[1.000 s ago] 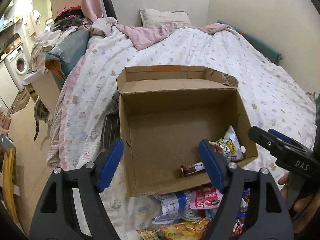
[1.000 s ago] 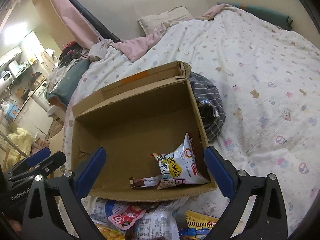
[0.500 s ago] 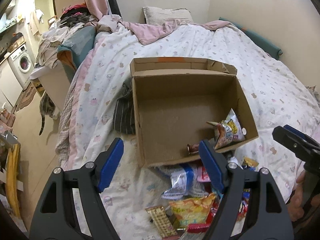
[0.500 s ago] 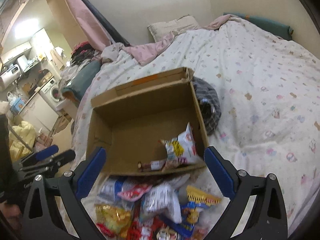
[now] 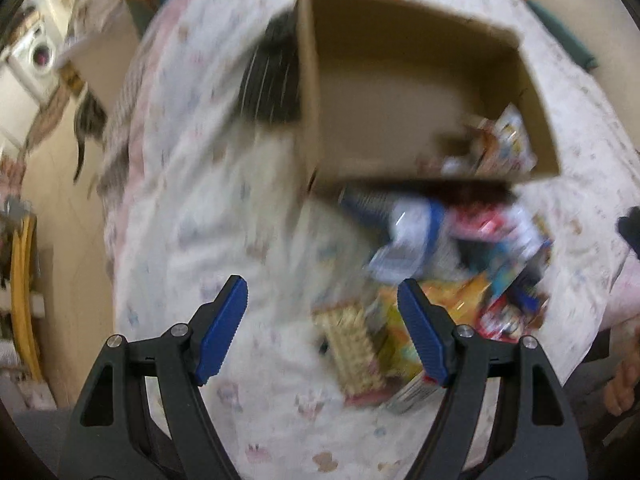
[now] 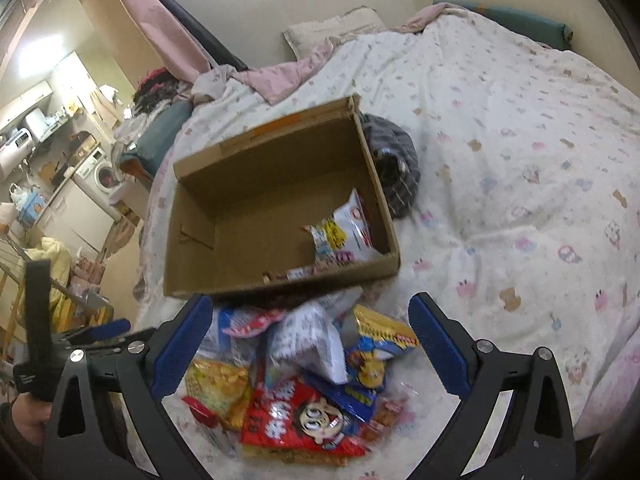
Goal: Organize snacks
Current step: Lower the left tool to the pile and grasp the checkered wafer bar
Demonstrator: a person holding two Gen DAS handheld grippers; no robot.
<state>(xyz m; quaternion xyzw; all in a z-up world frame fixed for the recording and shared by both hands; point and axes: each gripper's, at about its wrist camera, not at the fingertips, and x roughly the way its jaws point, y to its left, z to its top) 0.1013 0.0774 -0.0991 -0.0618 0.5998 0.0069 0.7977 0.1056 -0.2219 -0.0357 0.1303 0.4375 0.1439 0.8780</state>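
An open cardboard box [image 6: 192,220] lies on the bed, holding a white snack bag [image 6: 344,228] and a small brown bar [image 6: 296,274]. A heap of snack packets [image 6: 304,368] sits in front of its near wall, with a red cartoon-face packet [image 6: 304,420] nearest me. My right gripper [image 6: 310,300] hangs open above this heap, nothing between its fingers. The left wrist view is blurred: my left gripper [image 5: 320,284] is open and points steeply down at the heap's left edge, over a beige waffle-patterned packet [image 5: 352,352]. The box [image 5: 312,100] is beyond it.
A dark striped cloth [image 6: 394,168] lies against the box's far right side. The patterned duvet [image 6: 520,160] spreads to the right; a pillow [image 6: 332,32] is at the wall. The bed's left edge drops to the floor, where a washing machine [image 6: 100,168] stands. A hand [image 5: 620,384] shows at right.
The left gripper has tipped downward and dropped toward the snack heap; its view is now blurred. The right gripper has drawn back from the box, so the heap fills its lower view. Both stayed open.
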